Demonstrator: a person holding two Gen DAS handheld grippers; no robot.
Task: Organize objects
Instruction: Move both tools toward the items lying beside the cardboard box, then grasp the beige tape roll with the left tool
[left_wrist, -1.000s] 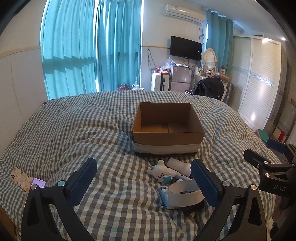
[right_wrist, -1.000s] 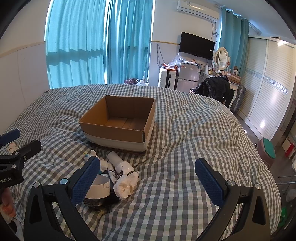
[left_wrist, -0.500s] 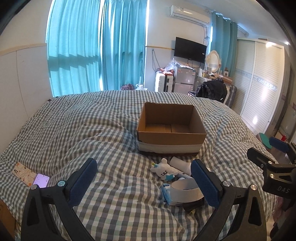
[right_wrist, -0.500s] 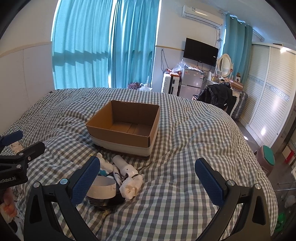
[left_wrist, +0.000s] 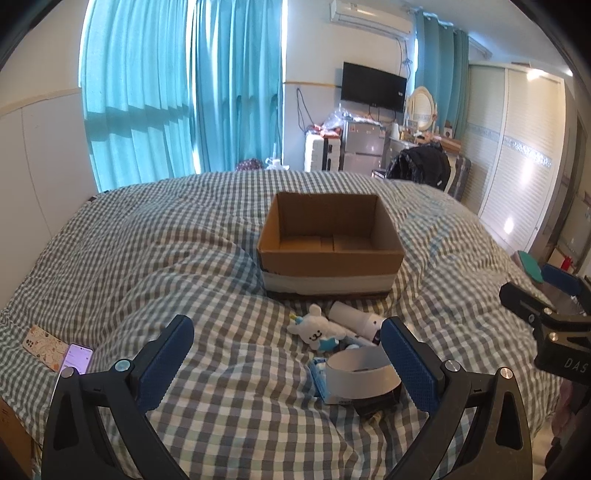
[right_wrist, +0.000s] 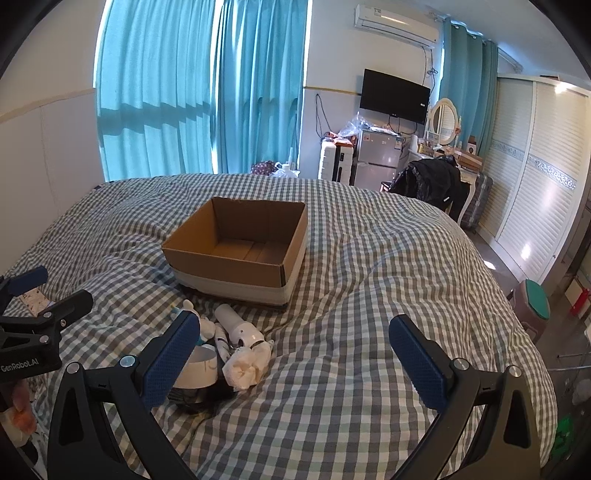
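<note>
An open, empty cardboard box (left_wrist: 328, 243) (right_wrist: 240, 254) stands on the checked bed. In front of it lies a small pile: a white plush toy (left_wrist: 314, 328), a white bottle (left_wrist: 356, 317) (right_wrist: 240, 326), a white tape ring (left_wrist: 360, 371) (right_wrist: 197, 371), a blue packet (left_wrist: 319, 376) and a cream cloth bundle (right_wrist: 247, 363). My left gripper (left_wrist: 286, 354) is open and empty, above the bed just short of the pile. My right gripper (right_wrist: 295, 354) is open and empty, to the right of the pile.
A phone (left_wrist: 75, 358) and a patterned case (left_wrist: 42, 345) lie at the bed's left edge. The right gripper shows at the right of the left wrist view (left_wrist: 546, 310). A wardrobe (right_wrist: 535, 173), fridge (right_wrist: 376, 155) and chair with a black jacket (right_wrist: 436, 181) stand beyond the bed.
Both grippers have drawn back and risen a little, so the box and pile look slightly farther off. Both stay open. No object has moved.
</note>
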